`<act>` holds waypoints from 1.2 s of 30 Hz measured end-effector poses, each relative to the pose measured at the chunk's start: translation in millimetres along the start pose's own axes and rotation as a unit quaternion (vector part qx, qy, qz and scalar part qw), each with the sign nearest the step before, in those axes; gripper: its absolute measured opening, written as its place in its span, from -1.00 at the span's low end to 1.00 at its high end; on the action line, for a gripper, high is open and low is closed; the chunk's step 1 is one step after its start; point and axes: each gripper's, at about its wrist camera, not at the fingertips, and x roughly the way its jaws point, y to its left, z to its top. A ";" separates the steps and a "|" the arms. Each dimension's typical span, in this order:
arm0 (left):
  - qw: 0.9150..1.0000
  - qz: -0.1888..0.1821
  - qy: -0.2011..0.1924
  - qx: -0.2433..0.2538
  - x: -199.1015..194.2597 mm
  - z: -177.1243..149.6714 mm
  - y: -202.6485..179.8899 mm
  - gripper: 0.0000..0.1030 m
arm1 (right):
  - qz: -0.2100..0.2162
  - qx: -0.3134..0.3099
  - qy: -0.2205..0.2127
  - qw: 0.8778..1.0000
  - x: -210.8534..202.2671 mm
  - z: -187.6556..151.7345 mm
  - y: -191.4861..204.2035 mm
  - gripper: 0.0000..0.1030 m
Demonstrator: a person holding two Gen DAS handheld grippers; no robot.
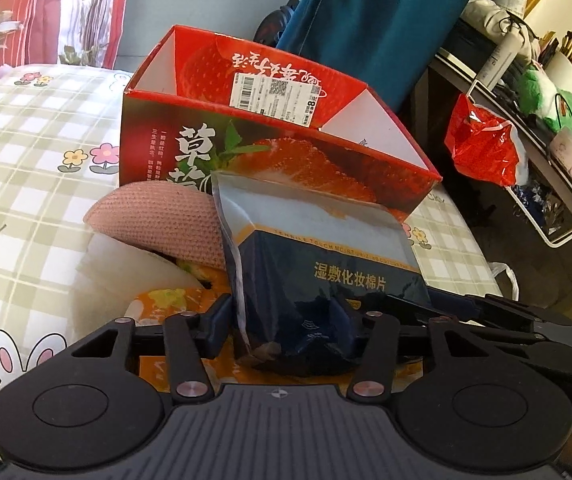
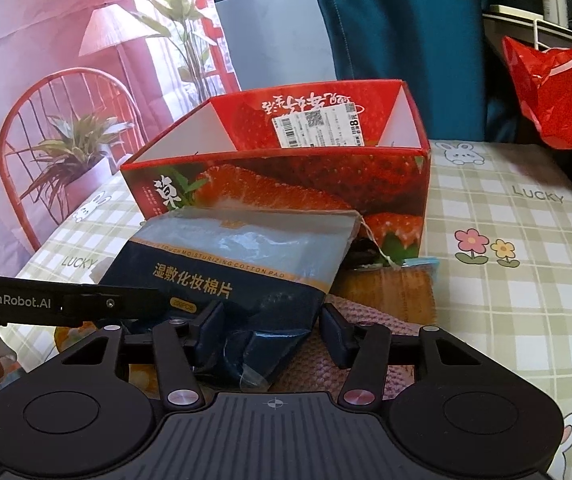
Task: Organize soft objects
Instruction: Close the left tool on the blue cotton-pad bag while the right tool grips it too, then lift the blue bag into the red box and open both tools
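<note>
A dark blue cotton-pad pouch point(image 1: 326, 264) point(image 2: 225, 272) stands tilted in front of an open red strawberry box point(image 1: 269, 148) point(image 2: 286, 176). My left gripper point(image 1: 281, 320) is shut on the pouch's lower end, whose foil is crumpled between the pads. My right gripper point(image 2: 273, 332) is shut on the same lower end from the other side. The left gripper's black finger point(image 2: 85, 300) reaches in from the left edge of the right wrist view. Under the pouch lie a pink knitted cloth point(image 1: 157, 216) point(image 2: 366, 320), a white soft piece point(image 1: 133, 268) and an orange pack point(image 1: 173, 300) point(image 2: 390, 288).
Everything rests on a green checked tablecloth point(image 1: 25, 160) point(image 2: 506, 280) with rabbits and flowers. A red plastic bag point(image 1: 482, 148) point(image 2: 558, 92) hangs at the right by a cluttered shelf point(image 1: 546, 80). A teal cloth point(image 1: 366, 20) hangs behind the box, which looks empty inside.
</note>
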 end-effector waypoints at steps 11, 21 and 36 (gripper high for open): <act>1.000 0.003 -0.025 0.016 -15.1 2.9 -3.3 -0.08 | 0.018 0.005 -0.008 1.000 -4.2 0.1 0.6 -0.20; 0.994 0.004 -0.096 0.060 -53.2 21.8 -24.2 -0.08 | 0.029 -0.043 -0.076 0.996 -34.8 21.7 16.5 -0.24; 0.985 -0.020 -0.142 0.099 -56.5 99.0 -49.1 -0.08 | 0.032 -0.097 -0.144 0.984 -54.1 98.1 12.9 -0.23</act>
